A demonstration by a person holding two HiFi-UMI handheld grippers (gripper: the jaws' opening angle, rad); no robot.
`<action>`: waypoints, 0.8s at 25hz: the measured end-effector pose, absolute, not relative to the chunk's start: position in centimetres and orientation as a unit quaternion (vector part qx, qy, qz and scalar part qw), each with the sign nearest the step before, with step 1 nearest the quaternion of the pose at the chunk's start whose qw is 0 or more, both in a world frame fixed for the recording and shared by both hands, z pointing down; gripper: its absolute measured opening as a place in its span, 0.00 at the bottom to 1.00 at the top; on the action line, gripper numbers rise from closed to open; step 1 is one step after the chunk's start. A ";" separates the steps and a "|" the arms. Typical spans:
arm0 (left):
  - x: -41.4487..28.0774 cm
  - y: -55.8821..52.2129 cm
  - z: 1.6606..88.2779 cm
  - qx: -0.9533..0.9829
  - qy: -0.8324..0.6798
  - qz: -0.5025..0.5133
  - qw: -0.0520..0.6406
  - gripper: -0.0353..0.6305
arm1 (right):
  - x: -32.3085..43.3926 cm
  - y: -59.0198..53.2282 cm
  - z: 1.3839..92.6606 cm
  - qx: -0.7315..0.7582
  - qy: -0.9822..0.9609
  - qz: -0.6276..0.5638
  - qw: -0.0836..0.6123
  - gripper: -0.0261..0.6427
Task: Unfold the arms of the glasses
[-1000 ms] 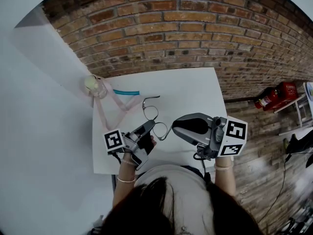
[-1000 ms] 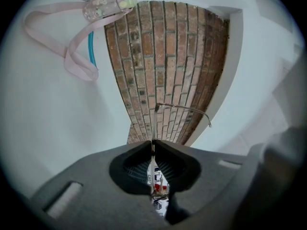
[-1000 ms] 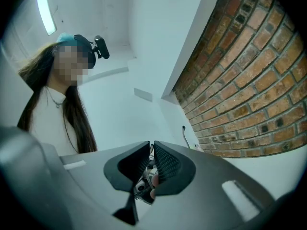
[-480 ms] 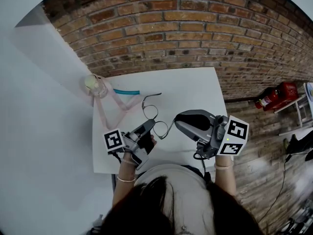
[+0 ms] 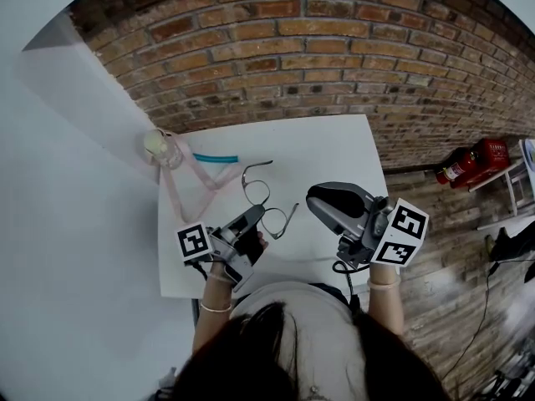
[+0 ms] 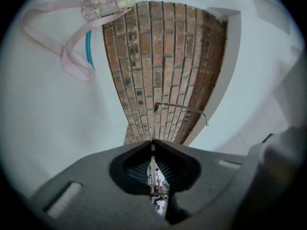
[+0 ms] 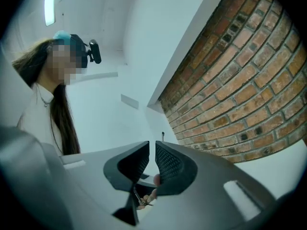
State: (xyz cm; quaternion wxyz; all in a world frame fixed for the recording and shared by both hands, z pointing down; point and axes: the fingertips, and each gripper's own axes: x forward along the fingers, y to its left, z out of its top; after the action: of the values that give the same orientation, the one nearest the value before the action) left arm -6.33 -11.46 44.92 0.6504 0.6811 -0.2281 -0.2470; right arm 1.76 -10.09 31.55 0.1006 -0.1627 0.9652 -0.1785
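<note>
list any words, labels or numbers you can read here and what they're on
No readable text anywhere.
Left marker cube and right marker cube: black square patterns only, no letters.
Fire extinguisher: label too small to read.
Bottle: markings too blurred to read.

The glasses (image 5: 257, 192) are a thin dark wire frame with two round clear lenses, set low over the white table (image 5: 334, 153) near its front edge. The frame is pinched between the closed jaws of the left gripper (image 5: 258, 213). One arm (image 5: 259, 165) runs from the far lens toward the table's back and ends in a bent tip, while the other arm (image 5: 291, 215) juts from the near lens toward the right; both seem swung away from the lenses, though the wire is too fine to judge the hinges.
</note>
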 end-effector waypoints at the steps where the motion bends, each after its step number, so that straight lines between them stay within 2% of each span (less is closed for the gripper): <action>1: -6.4 -11.5 44.9 0.681 -0.228 -0.248 0.651 0.09 | 1.8 -10.3 31.8 -0.170 0.965 -0.178 0.096 0.10; 13: -5.8 -11.1 44.0 0.679 -0.225 -0.252 0.651 0.09 | 2.5 -12.5 36.8 -0.278 0.946 -0.164 0.003 0.07; 20: -5.4 -10.7 43.4 0.680 -0.224 -0.259 0.649 0.09 | 3.4 -13.0 38.5 -0.311 0.936 -0.164 -0.021 0.06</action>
State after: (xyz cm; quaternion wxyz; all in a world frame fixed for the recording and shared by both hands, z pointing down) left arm -5.41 -10.67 43.38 0.6486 0.6799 -0.2237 -0.2587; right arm 3.42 -13.04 38.52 -0.0211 -0.3111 0.9358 -0.1644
